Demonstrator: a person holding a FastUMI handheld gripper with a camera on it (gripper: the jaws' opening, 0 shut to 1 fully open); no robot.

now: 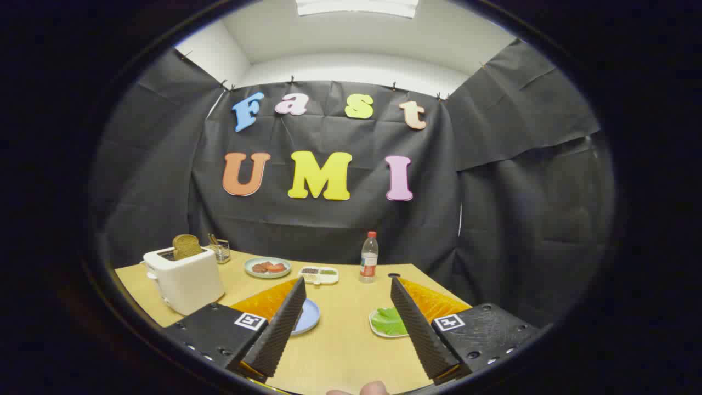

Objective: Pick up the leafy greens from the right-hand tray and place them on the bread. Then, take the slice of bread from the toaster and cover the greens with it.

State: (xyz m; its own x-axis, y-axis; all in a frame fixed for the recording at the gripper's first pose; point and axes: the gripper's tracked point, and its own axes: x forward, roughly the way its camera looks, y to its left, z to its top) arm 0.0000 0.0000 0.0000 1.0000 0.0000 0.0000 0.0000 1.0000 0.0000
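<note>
My gripper (pixel 347 318) is open above the near part of the wooden table (pixel 351 340), with nothing between its fingers. The leafy greens (pixel 388 321) lie on a small white tray (pixel 375 329) just inside the right finger, which covers part of them. A blue plate (pixel 308 317) shows beside the left finger, mostly hidden by it; I cannot see bread on it. Beyond the left finger stands a white toaster (pixel 184 280) with a brown bread slice (pixel 186 246) sticking up out of its slot.
Further back on the table are a green plate with red slices (pixel 267 267), a small divided white dish (pixel 318 274), a clear bottle with a red cap (pixel 369 258) and a wire holder (pixel 221 251) behind the toaster. A fingertip (pixel 374 388) shows at the near table edge.
</note>
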